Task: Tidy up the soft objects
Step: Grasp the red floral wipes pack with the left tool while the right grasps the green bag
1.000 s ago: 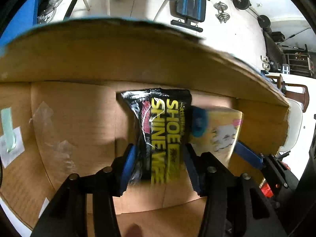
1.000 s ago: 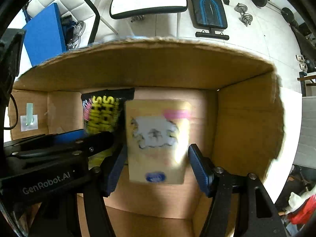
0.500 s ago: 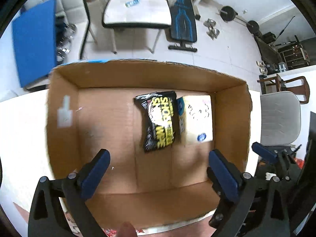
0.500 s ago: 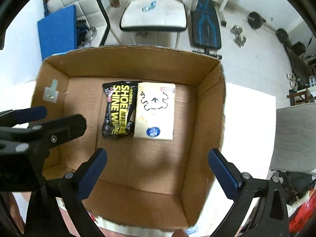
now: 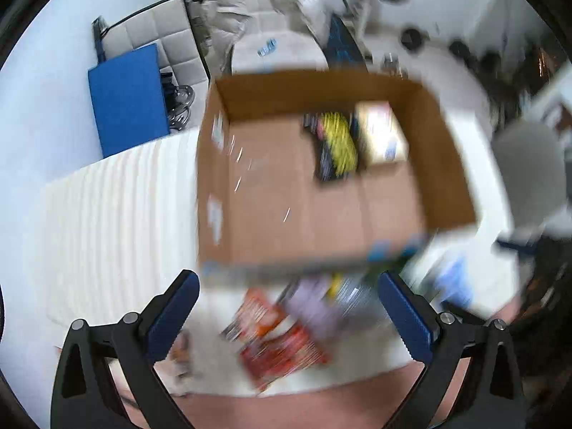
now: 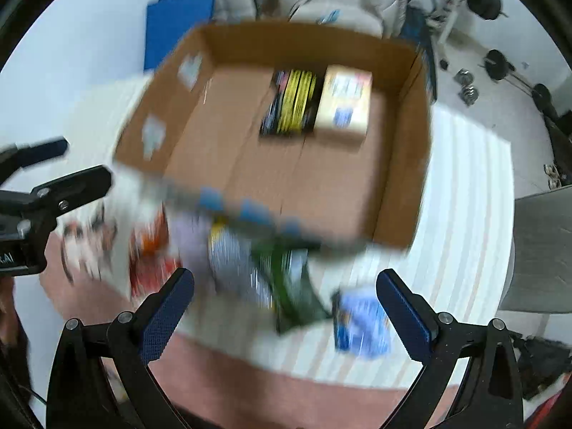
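Note:
An open cardboard box (image 5: pixel 250 221) (image 6: pixel 404 164) stands on the white table. A black and yellow shoe-shine packet (image 5: pixel 334 146) (image 6: pixel 291 105) and a cream packet (image 5: pixel 380 134) (image 6: pixel 345 102) lie side by side at its far end. My left gripper (image 5: pixel 286 316) is open and empty, above blurred soft packets, a red one (image 5: pixel 279 343) and a lilac one (image 5: pixel 314 307), in front of the box. My right gripper (image 6: pixel 286 312) is open and empty over a green packet (image 6: pixel 293 286) and a blue one (image 6: pixel 361 321).
The left gripper shows at the left edge of the right wrist view (image 6: pixel 43 193). A blue panel (image 5: pixel 127 98), padded chairs and gym weights (image 6: pixel 500 68) stand beyond the table. A grey chair (image 6: pixel 543 250) is to the right. The frames are motion-blurred.
Both grippers let go of their packets in the box, opened wide and pulled back and up out of it. They now hang over the loose packets in front of the box.

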Motion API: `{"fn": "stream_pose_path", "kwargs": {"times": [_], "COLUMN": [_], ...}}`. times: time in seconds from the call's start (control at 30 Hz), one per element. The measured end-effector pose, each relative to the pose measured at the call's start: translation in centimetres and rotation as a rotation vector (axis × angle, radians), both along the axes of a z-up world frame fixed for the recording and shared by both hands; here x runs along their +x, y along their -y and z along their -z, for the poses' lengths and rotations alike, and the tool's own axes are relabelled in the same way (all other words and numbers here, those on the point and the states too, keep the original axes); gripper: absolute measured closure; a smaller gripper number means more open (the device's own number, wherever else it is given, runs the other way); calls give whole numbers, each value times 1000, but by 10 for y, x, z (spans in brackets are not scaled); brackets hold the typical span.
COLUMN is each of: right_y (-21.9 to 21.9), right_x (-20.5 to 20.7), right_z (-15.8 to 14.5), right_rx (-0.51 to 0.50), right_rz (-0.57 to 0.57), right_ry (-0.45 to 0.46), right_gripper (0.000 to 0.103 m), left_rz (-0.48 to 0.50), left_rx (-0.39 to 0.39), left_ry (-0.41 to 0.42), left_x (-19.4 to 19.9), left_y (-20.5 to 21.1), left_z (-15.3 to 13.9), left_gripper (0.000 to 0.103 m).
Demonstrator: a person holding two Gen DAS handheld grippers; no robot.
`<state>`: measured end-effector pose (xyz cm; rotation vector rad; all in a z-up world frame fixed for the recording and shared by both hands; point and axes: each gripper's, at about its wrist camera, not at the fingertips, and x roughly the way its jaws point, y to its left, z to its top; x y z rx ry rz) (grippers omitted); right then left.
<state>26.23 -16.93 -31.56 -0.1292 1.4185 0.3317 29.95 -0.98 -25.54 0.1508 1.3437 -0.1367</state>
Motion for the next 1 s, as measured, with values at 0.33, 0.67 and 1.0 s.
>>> {"fn": "stream_pose_path", "kwargs": {"times": [0.33, 0.67, 1.0], "right_y": [7, 9, 28], "right_x": [-33, -21, -14], "right_z": [82, 120, 142], "right_rx": [-80, -134, -74], "right_rz": [-27, -43, 64], "right_ry": [-169, -200, -258], "right_gripper": [0, 5, 57], "left_rz": [401, 315, -186], "left_rx": [282, 211, -241], "left_ry": [-283, -406, -624], "left_x": [-73, -59, -64], "left_y": [13, 13, -34], "left_z": [156, 199, 200], "left_gripper": [0, 20, 23]}}
